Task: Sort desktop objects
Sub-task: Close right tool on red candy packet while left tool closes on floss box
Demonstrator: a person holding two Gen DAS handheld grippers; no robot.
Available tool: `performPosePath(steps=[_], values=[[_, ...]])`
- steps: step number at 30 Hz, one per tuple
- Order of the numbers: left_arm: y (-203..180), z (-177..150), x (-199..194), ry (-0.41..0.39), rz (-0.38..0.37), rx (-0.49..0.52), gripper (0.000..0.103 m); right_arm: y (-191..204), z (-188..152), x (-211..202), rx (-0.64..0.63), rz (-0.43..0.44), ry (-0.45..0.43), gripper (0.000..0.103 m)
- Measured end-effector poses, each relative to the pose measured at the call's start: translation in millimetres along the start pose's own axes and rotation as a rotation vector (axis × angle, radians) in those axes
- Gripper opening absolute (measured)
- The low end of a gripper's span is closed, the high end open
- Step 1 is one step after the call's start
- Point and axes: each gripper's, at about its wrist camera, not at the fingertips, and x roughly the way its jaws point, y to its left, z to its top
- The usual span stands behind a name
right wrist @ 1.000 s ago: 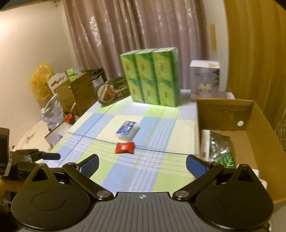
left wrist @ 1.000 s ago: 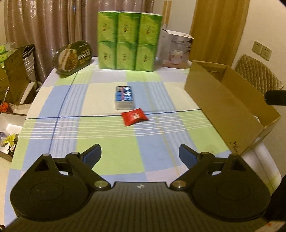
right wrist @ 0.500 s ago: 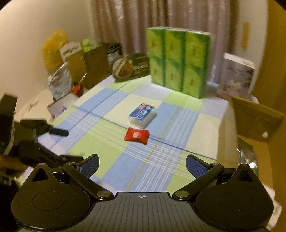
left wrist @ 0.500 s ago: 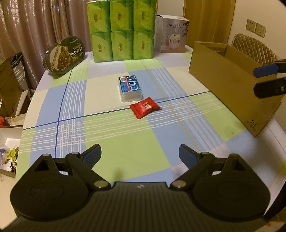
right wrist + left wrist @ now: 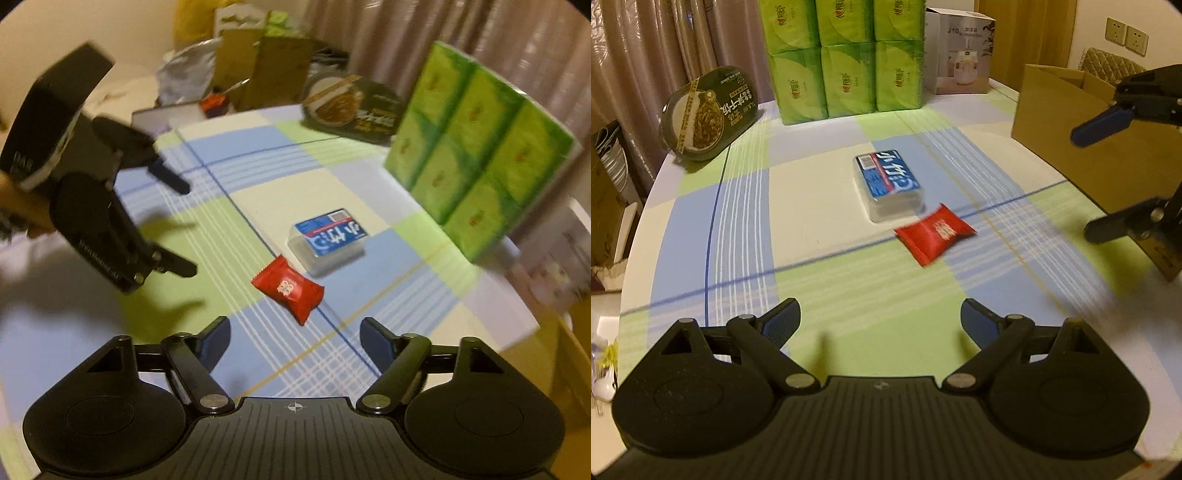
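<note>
Left wrist view: checked cloth in blue, green and cream over the table.
Left gripper: spread wide, nothing between the fingers, hanging above a green square at the near edge.
Right gripper: closing at this moment, nothing between the fingers, above the cloth just short of the red packet.
Red packet: flat on the cloth, on a dark blue line, corner-on to both cameras; seen again in the right wrist view.
Blue-labelled clear box: just behind the red packet, almost touching it, flat, white lettering on top; also at.
Cardboard box: open-topped, on the right side of the table, partly behind the right gripper's fingers.
Dark oval food tray: propped on edge at the far left of the table.
Green tissue packs: stacked two high, three across, at the far edge.
White appliance carton: just right of the green packs.
Curtain: hanging behind the table.
Wall sockets: far right.
</note>
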Motion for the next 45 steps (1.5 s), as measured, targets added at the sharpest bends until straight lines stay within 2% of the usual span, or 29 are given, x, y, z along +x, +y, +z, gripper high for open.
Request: performPosePath(steps=[8,13,17,20,27,29,31,35,45], values=[[4.8,16.2,31.1,-0.029,-0.036,0.185,0.091,-2.5,18.2,48.7,-0.188,0.043,0.052,0.057],[11.3,23.7,42.4,-0.037,-0.041,0.198,0.091,1.8,24.5,75.5,-0.306,0.061,0.082,0.053],[17.6,24.6,45.5,-0.037,-0.041,0.21,0.091,9.8,21.0,95.6,-0.458,0.086,0.137,0.052],[19.6,26.7,45.5,-0.047,-0.039,0.259,0.091,9.8,20.9,102.5,-0.502,0.107,0.152,0.052],[23.3,29.8,46.0,-0.058,-0.042,0.295,0.091,-0.7,32.8,112.5,-0.48,0.144,0.166,0.05],[23.3,29.7,46.0,-0.06,-0.045,0.294,0.091,-2.6,36.8,114.0,-0.469,0.159,0.174,0.042],[23.2,29.5,46.0,-0.062,-0.045,0.293,0.091,-4.4,38.6,113.0,-0.443,0.173,0.181,0.038],[24.7,29.9,46.7,-0.061,-0.049,0.278,0.091,-15.5,40.3,108.7,-0.315,0.205,0.187,0.026],[24.5,43.7,45.7,-0.06,-0.065,0.186,0.091,-45.4,28.4,88.5,-0.042,0.124,0.235,0.024]])
